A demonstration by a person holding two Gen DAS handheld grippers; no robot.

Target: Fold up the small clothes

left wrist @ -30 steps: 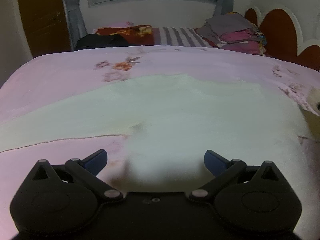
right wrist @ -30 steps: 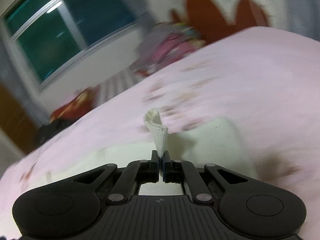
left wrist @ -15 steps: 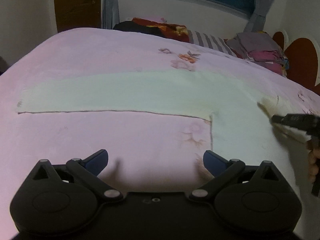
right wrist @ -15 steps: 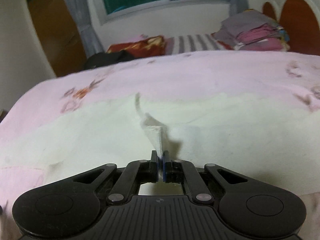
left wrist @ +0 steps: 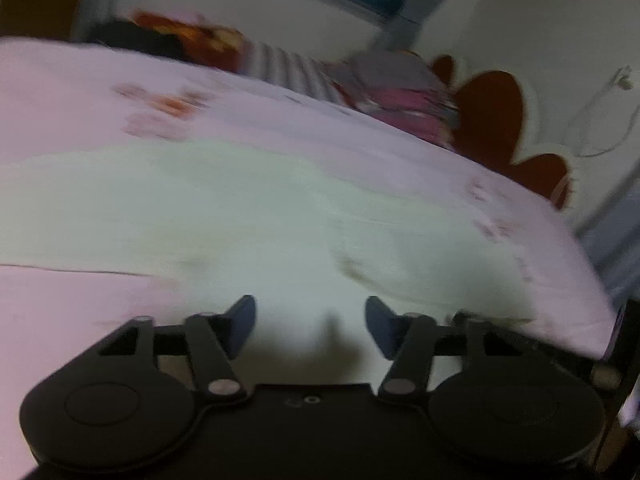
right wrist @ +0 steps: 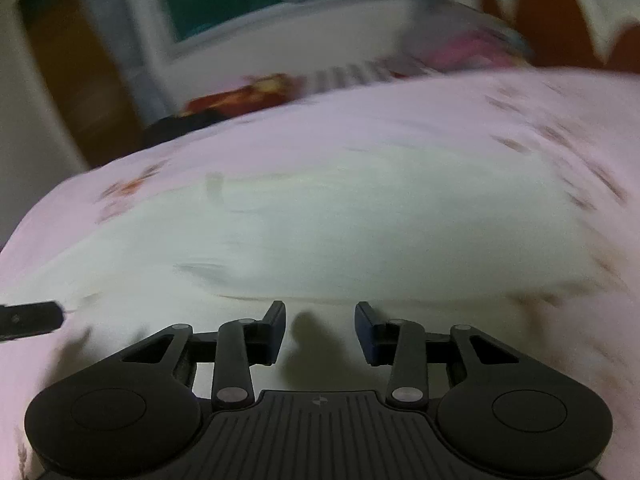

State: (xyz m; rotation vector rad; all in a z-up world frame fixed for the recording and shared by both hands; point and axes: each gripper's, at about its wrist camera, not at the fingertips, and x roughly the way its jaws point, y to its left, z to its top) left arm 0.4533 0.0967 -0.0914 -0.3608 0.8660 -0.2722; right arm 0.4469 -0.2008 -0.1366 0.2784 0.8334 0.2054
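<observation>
Your cream garment (left wrist: 248, 216) lies spread flat on the pink floral bedsheet (left wrist: 280, 116), just ahead of both claws. Your left gripper (left wrist: 310, 322) is closing and your right gripper (right wrist: 320, 330) opening, neither holding anything. It looks soft, light and limp, so pinch a hem or sleeve edge.

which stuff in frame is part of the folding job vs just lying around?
Job:
- pale garment, spread flat on the bed
- left hand-held gripper, jaws closing, nothing between them
- right hand-held gripper, jaws opening, nothing between them

Lying about:
- pink floral bedsheet
- stack of clothes at the headboard
- striped pillow
- black item
</observation>
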